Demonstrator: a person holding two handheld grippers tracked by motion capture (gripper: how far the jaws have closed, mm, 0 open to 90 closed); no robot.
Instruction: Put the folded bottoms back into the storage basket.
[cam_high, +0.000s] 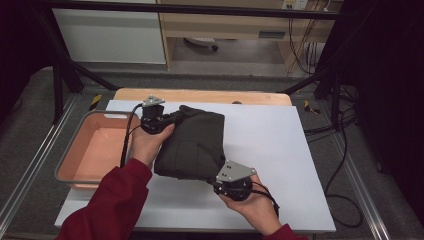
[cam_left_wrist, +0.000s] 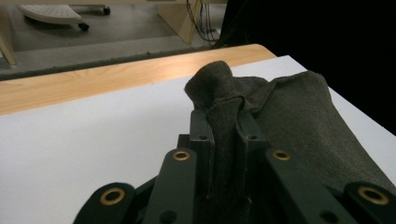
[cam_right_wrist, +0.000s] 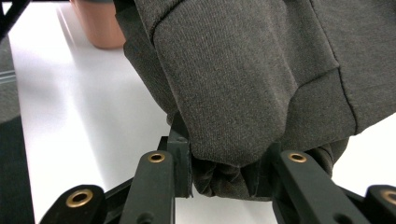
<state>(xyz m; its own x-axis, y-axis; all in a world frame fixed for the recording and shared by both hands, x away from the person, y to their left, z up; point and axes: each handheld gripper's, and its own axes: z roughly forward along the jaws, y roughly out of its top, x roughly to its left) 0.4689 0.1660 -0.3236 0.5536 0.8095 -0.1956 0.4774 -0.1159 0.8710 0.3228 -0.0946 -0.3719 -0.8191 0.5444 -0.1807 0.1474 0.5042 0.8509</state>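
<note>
1. A dark grey folded garment (cam_high: 192, 145) lies on the white worktop (cam_high: 280, 150), just right of a pink tub (cam_high: 90, 150) that stands at the worktop's left edge.
2. The left claw (cam_high: 165, 119) is at the garment's far left corner; in the left gripper view its jaws are pressed onto a bunched ridge of the cloth (cam_left_wrist: 224, 135).
3. The right claw (cam_high: 220, 175) is at the garment's near right corner; in the right gripper view its jaws pinch a thick roll of folded layers (cam_right_wrist: 233, 177).
4. Judging from how things lie, the folding looks done: the garment is a compact bundle with no loose sleeves or legs trailing.
5. Both corners are gripped, so the step in hand is probably lifting or shifting the bundle, likely toward the tub.
6. What is left: the bundle is not yet in the tub, which looks empty in the high view, and both claws must still let go.
</note>
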